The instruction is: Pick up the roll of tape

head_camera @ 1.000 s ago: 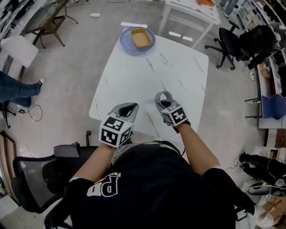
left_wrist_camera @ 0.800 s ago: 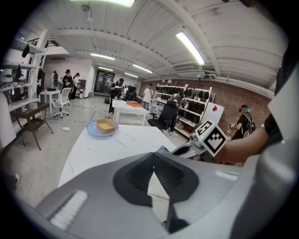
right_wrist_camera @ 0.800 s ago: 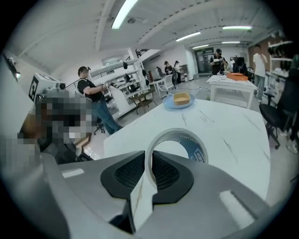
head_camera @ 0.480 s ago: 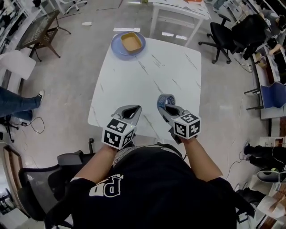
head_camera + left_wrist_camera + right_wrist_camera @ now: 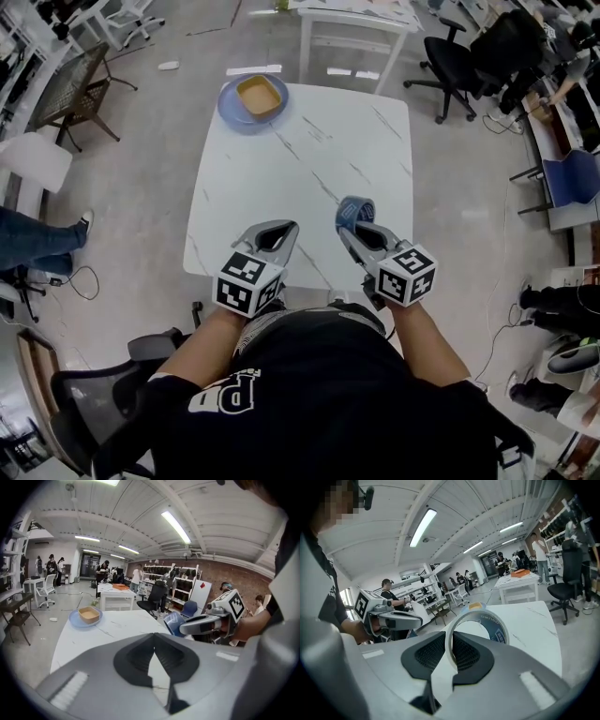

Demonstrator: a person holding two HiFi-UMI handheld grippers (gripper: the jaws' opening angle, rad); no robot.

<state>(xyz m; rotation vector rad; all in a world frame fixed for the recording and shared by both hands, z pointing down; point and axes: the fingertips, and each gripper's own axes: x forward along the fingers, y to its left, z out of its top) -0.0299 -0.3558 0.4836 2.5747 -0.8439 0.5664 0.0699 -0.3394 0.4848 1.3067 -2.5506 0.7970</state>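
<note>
The pick-up seems almost done: the right gripper point(image 5: 451, 654) pinches the wall of the roll of tape point(image 5: 493, 622) at the frame centre, apparently lifted above the table point(image 5: 281, 178), while the left gripper point(image 5: 153, 649) has its jaws pressed together on nothing.

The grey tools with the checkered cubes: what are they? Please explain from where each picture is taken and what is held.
A person holds a two-jaw tool in each hand. The head view looks down from a camera on the person's head; each gripper view rides on one tool. The right hand-held gripper is clamped on the roll of tape. The left hand-held gripper is shut and empty. On the white table stands a blue plate with a tan bowl.
</note>
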